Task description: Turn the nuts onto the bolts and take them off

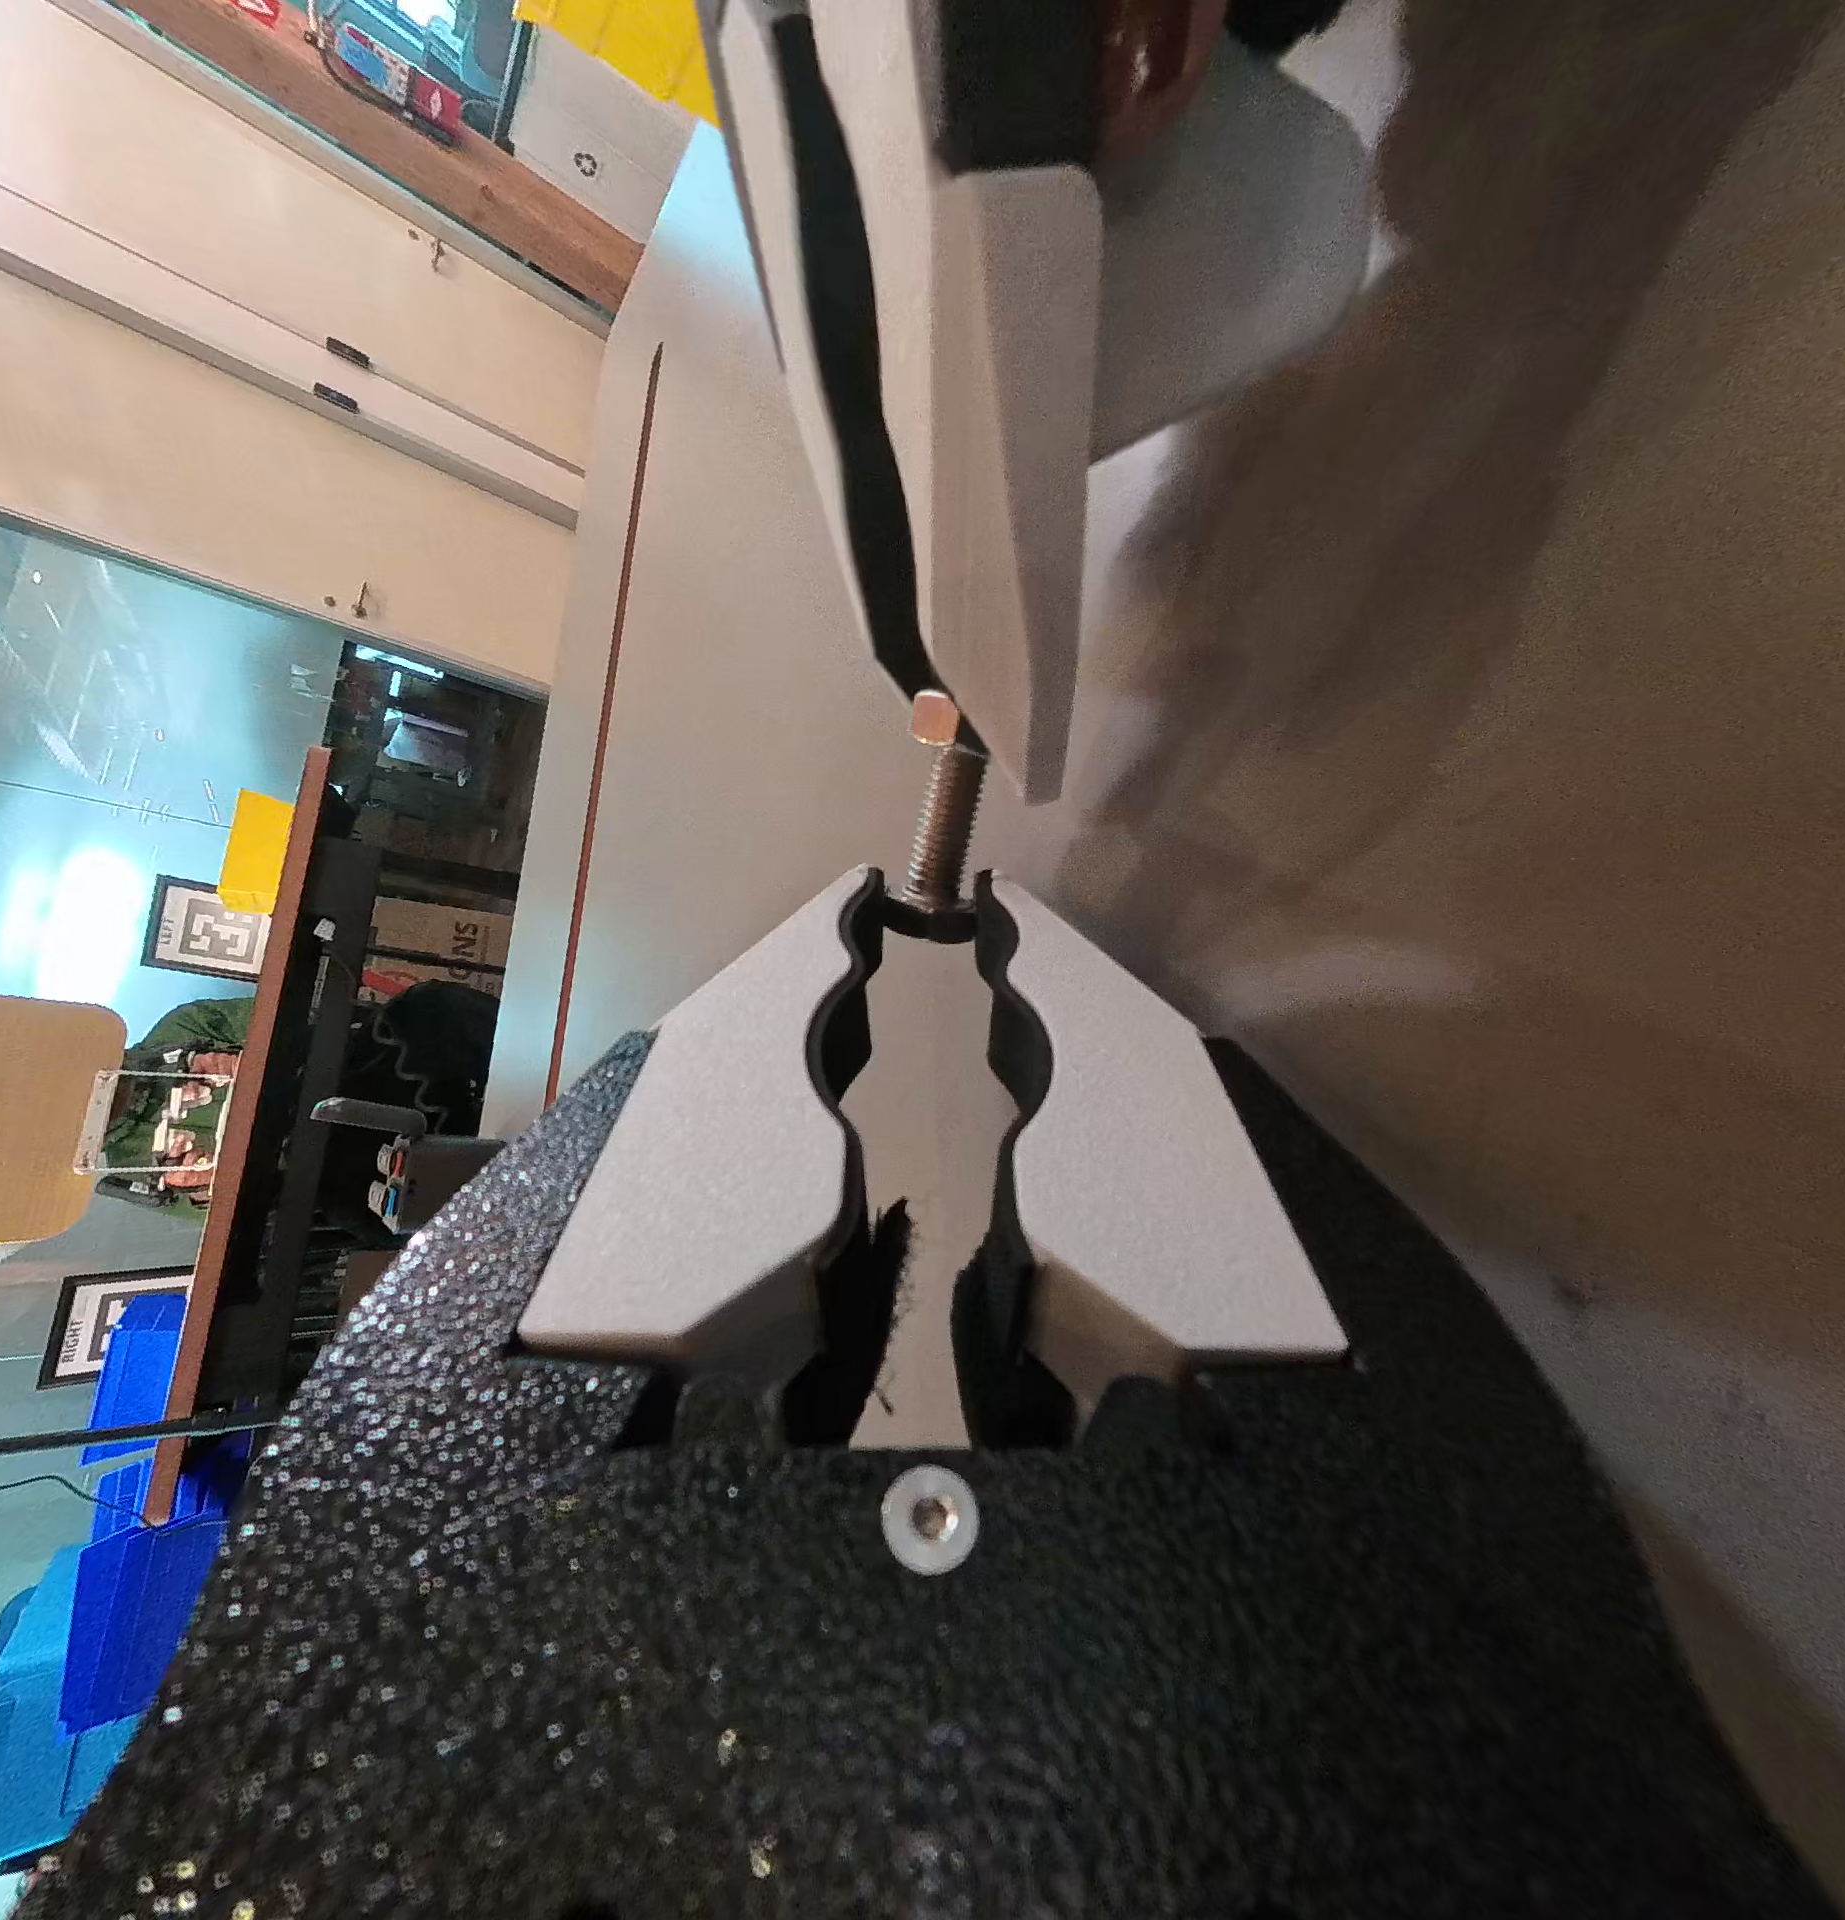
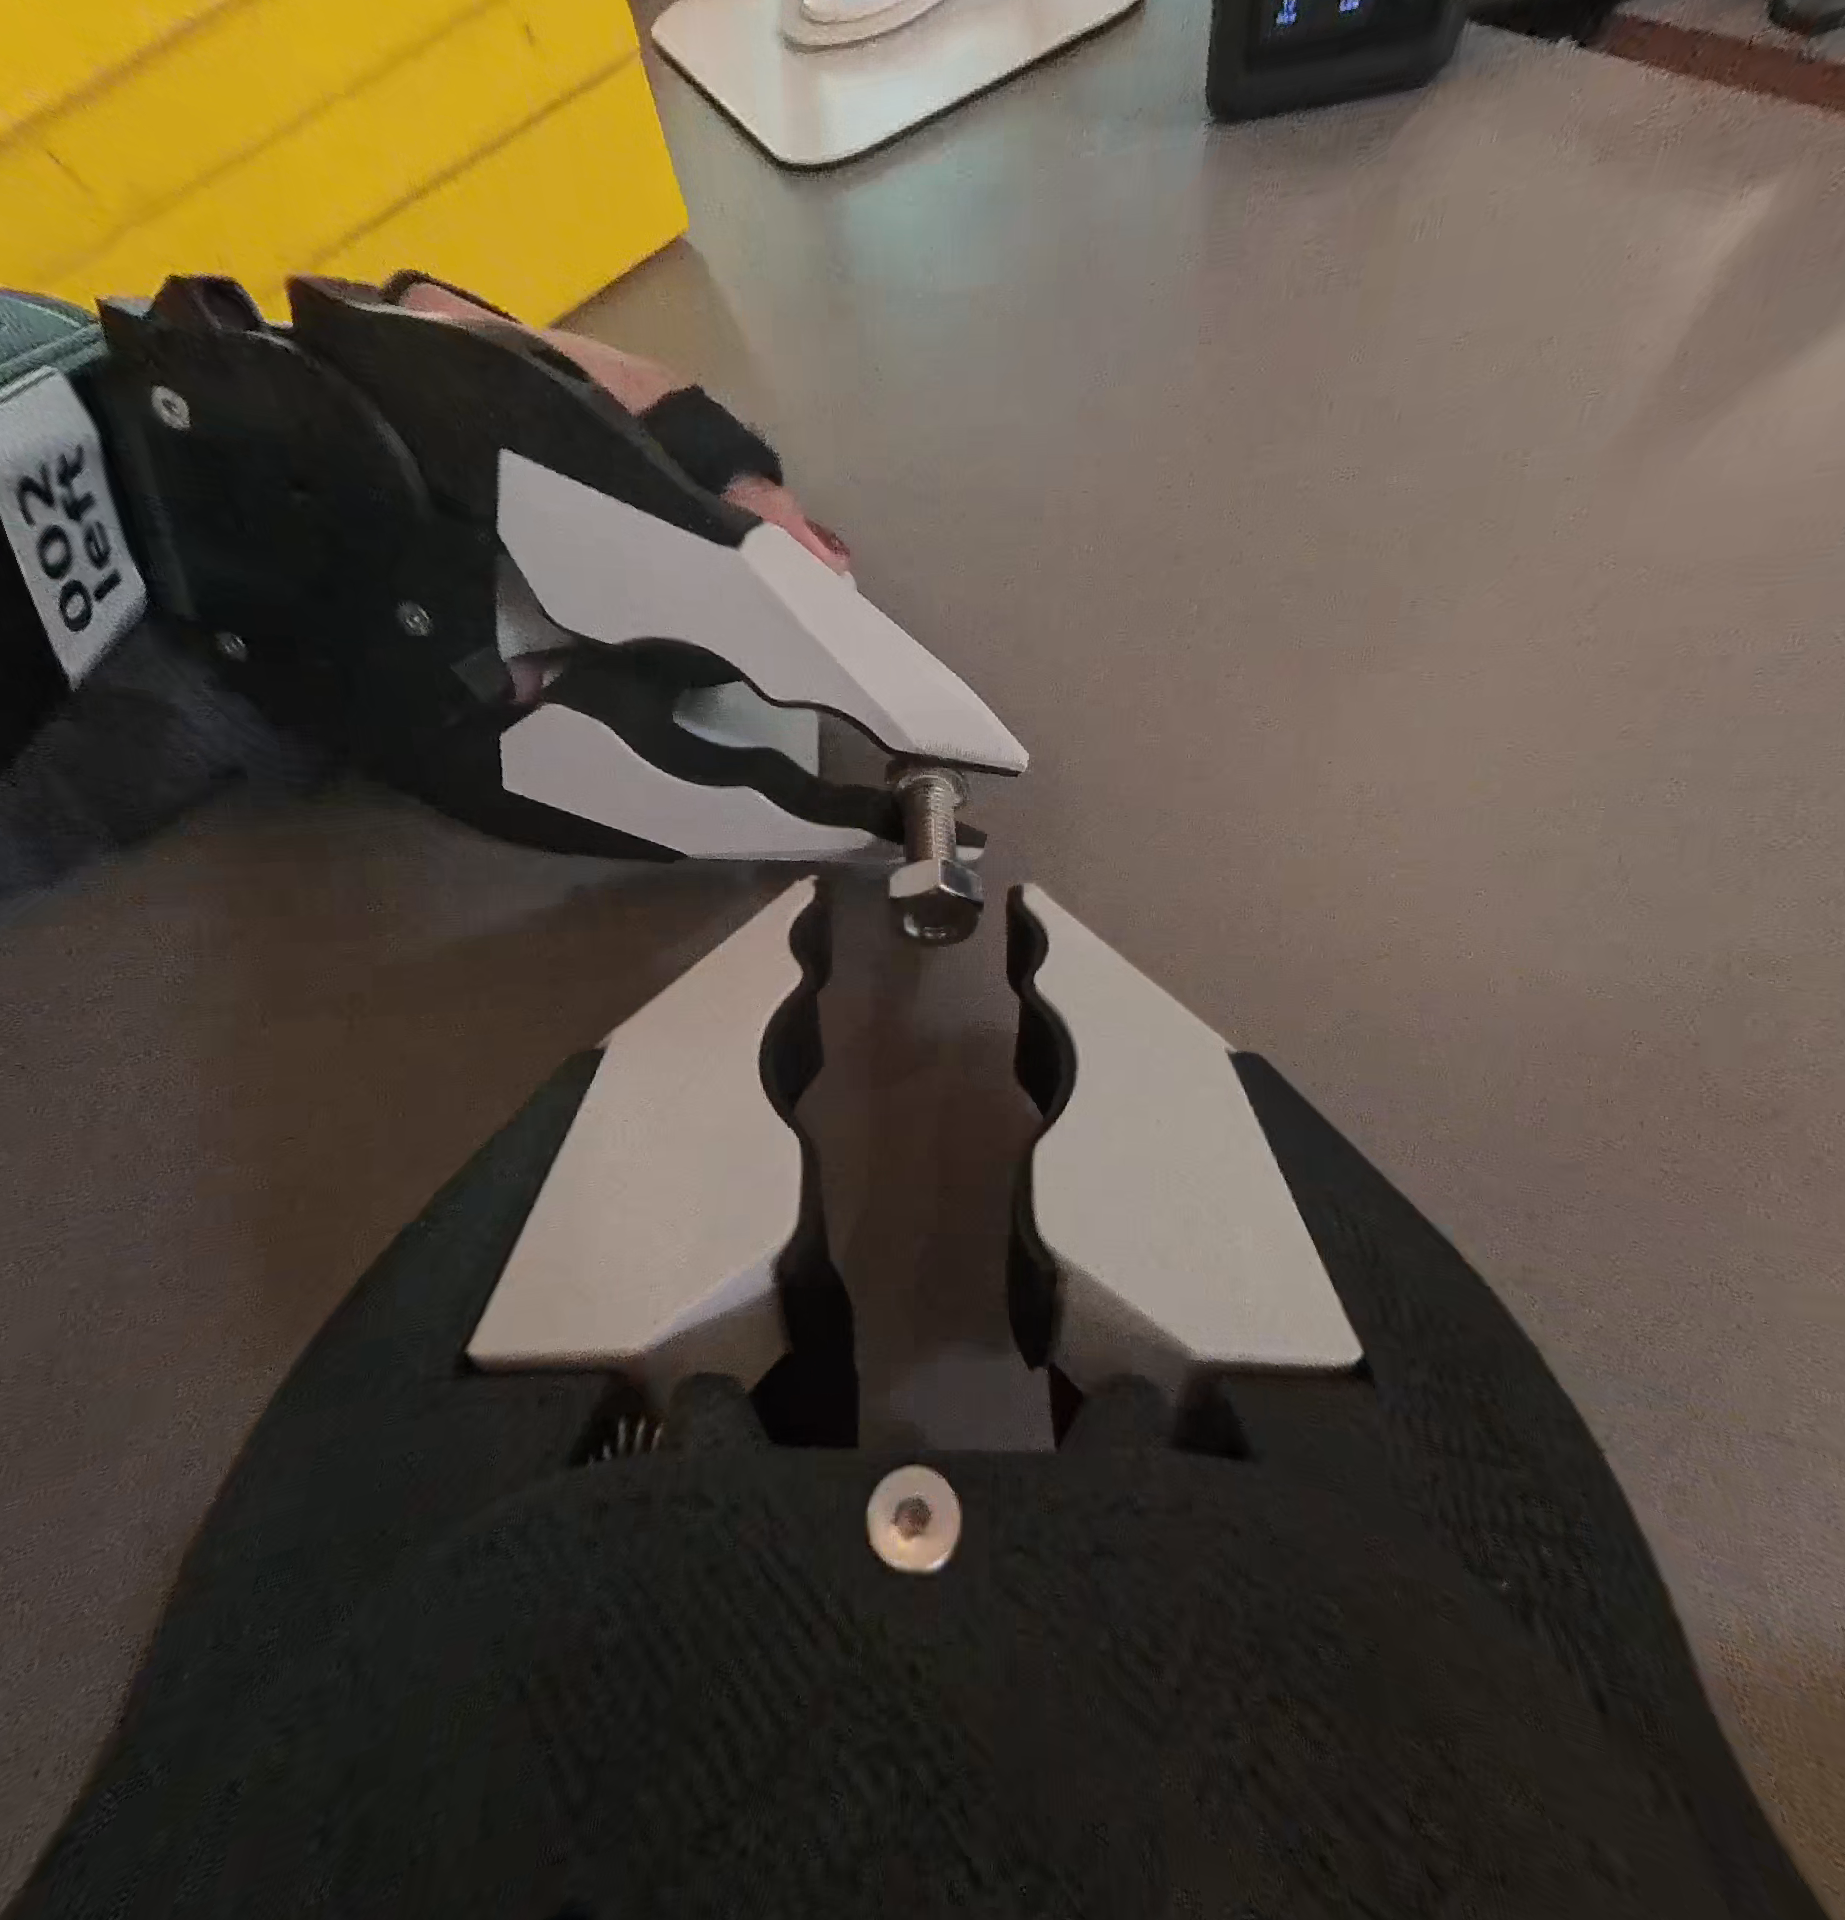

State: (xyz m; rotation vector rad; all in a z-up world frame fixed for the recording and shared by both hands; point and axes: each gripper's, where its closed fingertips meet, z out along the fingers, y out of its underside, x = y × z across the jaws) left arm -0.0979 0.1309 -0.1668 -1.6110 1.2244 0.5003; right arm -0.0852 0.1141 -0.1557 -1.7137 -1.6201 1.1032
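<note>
While the left gripper has its white fingers drawn in tight on one end of the bolt, the right gripper stands with its fingers well apart. Seen from the right wrist, the left tool reaches in from the left side, rolled so that one finger lies above the other, and the threaded shaft crosses the narrow gap at their tips. A silver hexagonal nut sits on the near end of the shaft, in the open space just ahead of the right gripper's two tips, with clear air on either side of it. From the left wrist, the shaft runs straight out from between the closed tips, and the nut at its far end lies right at the tip of the right gripper's black-lined finger; whether they touch cannot be told. All of this is held above a grey table, with a yellow box at the far left.
</note>
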